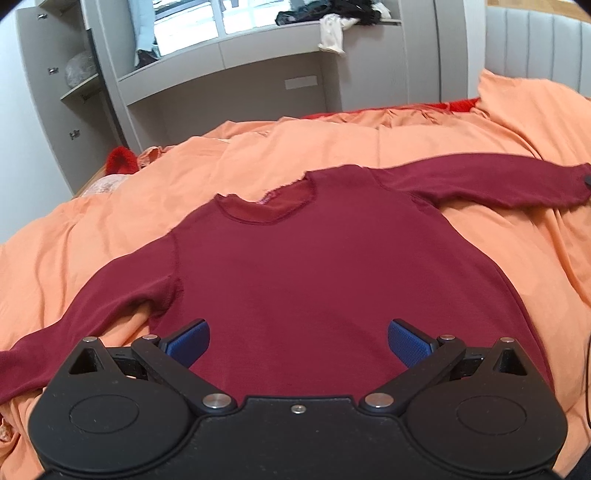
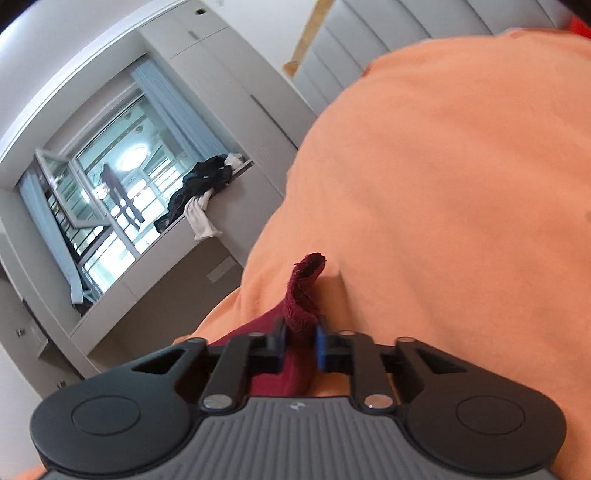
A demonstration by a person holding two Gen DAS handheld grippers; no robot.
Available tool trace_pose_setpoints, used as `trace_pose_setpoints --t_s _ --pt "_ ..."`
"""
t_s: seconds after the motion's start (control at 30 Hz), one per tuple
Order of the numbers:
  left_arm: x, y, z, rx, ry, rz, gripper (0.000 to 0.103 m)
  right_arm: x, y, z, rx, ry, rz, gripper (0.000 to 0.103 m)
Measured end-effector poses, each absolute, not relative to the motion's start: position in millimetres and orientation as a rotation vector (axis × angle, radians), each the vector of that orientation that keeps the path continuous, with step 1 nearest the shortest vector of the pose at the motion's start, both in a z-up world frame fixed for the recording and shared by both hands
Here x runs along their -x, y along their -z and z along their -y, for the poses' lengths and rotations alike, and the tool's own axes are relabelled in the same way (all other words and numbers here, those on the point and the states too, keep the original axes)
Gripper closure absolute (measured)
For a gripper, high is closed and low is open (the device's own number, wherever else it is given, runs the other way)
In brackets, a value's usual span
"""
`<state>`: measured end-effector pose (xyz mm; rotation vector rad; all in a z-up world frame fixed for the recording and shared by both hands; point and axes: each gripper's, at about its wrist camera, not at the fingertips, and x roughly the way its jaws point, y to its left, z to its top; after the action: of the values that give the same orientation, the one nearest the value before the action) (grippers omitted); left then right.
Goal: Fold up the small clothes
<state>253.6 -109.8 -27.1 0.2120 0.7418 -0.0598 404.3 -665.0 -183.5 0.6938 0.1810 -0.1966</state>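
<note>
At the bottom of the left wrist view, the left gripper (image 1: 298,343) hangs with its blue pads spread wide, nothing between them, over the lower body of the maroon sweater (image 1: 295,266). The sweater lies flat on the orange duvet (image 1: 424,147), collar toward the middle of the frame, one sleeve running to the lower left, the other to the right edge.

In the right wrist view, the right gripper (image 2: 301,345) is clamped on the sleeve cuff (image 2: 304,291), which pokes up past the pads at centre frame.

The bite looks shallow and bunched, so the cuff could slip out if the sleeve is pulled quickly across the body. With the left gripper pinning nothing, dragging the sleeve may tug the whole sweater sideways and wrinkle it on the soft duvet.

Farther off, at upper right of the left view, loose clothes sit on a window ledge (image 1: 295,27).
</note>
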Motion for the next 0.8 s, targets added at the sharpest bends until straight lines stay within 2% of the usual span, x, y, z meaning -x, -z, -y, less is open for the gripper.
trace_pose_setpoints --t_s 0.03,0.2,0.5,0.67,0.8 --pt "-253 26 106 -0.204 0.055 -0.739 0.0 -404 178 660 -0.666 0.196 -0.181 0.095" --pt "-247 19 77 -0.169 0.015 -0.715 0.0 -416 119 610 -0.487 0.176 -0.215 0.097" --pt "-220 21 -8 -0.094 -0.111 -0.657 0.0 -486 3 387 -0.194 -0.039 -0.271 0.097" --pt "-203 25 -60 -0.021 -0.146 -0.634 0.0 -517 -18 224 -0.082 -0.172 -0.267 0.097" --pt "-188 26 -97 0.013 -0.171 -0.614 0.0 -533 3 89 0.04 -0.301 -0.299 0.097"
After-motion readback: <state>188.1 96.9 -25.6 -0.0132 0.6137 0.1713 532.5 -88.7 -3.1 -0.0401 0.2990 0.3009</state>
